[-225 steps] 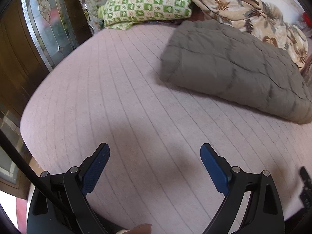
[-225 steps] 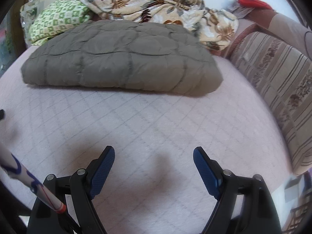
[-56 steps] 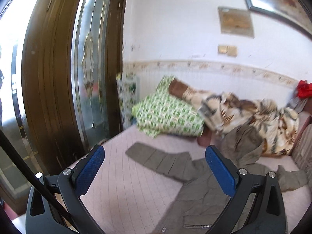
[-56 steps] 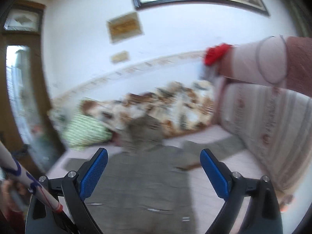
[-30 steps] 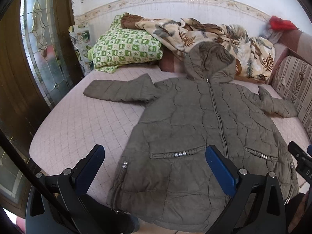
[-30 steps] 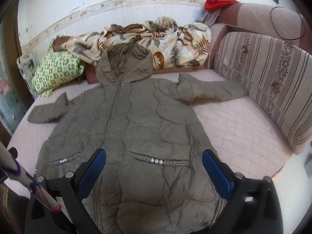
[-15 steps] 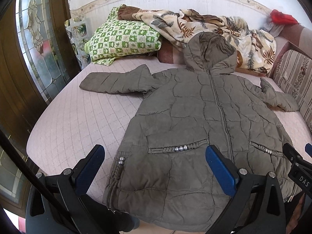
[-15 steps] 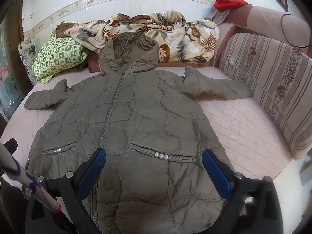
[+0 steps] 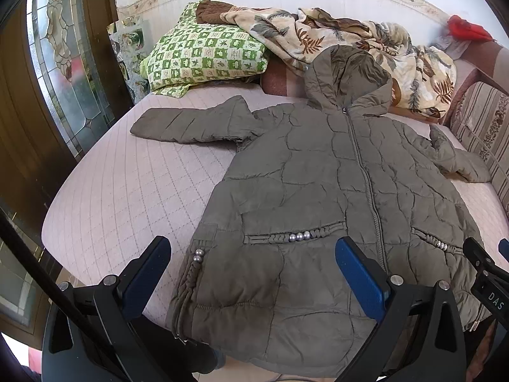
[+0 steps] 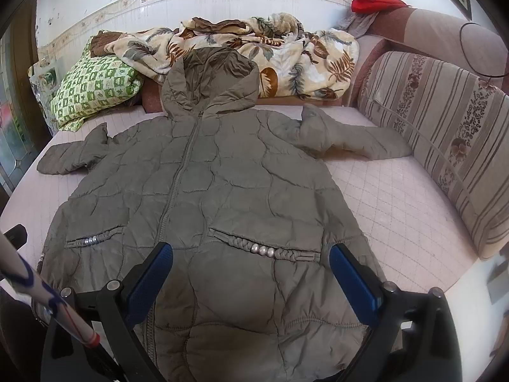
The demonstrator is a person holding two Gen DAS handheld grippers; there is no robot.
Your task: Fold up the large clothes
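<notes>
Jacket spread flat, both grippers empty above the hem.
Olive quilted hooded puffer jacket (image 9: 318, 191) lies zipped, front up on pink quilted bed (image 9: 127, 191), just ahead of left gripper (image 9: 251, 273) & right gripper (image 10: 251, 273), both wide open, holding nothing. Risk: slick puffy fabric may slip from a shallow pinch; hem overhangs bed edge, could slide off.

A green checked pillow (image 9: 206, 59) lies in the upper left of the left wrist view, touching a crumpled leaf-print blanket (image 9: 343, 44) along the top. A striped sofa back (image 10: 445, 146) fills the right of the right wrist view, with a red cloth (image 10: 375, 1) at its upper right.
</notes>
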